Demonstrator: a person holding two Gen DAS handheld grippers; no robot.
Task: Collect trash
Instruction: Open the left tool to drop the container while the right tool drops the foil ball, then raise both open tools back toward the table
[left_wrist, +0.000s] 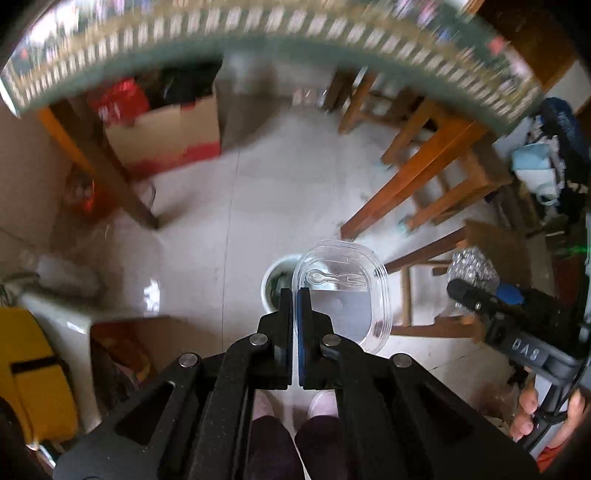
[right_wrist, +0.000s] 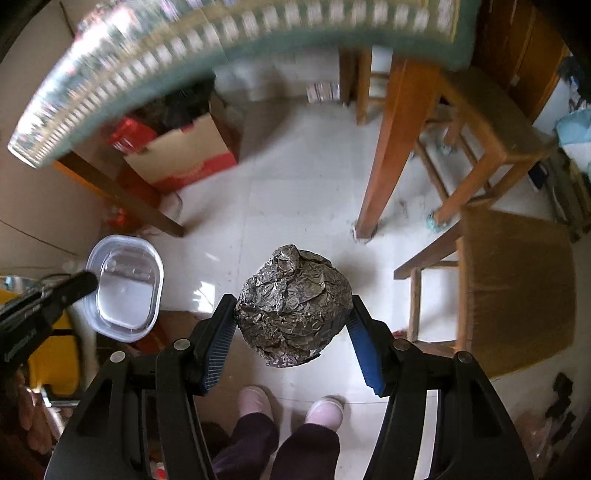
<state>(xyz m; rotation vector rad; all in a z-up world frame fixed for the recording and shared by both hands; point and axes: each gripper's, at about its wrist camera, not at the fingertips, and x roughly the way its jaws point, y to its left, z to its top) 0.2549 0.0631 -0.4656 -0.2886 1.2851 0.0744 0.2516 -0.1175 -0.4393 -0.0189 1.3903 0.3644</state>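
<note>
1. The left claw (left_wrist: 294, 295) is pinching the rim of a clear plastic lid (left_wrist: 341, 291), its jaws fully closed on the thin edge; the lid is hanging directly over a small white bin (left_wrist: 275, 280) on the tiled floor (left_wrist: 288, 177).
2. The lid's long axis is running away from the claw, toward the table leg (left_wrist: 402, 188); the bin mouth is lying just below and slightly left of it, nearer this hand than the other.
3. The right claw (right_wrist: 291, 317) is gripping a foil ball (right_wrist: 293, 306) between its ribbed blue pads (right_wrist: 218, 347), jaws held partly apart by the ball's width.
4. The lid is rigid, glossy and embossed with a spoon and fork; the foil is crinkled, dull silver and roughly round.
</note>
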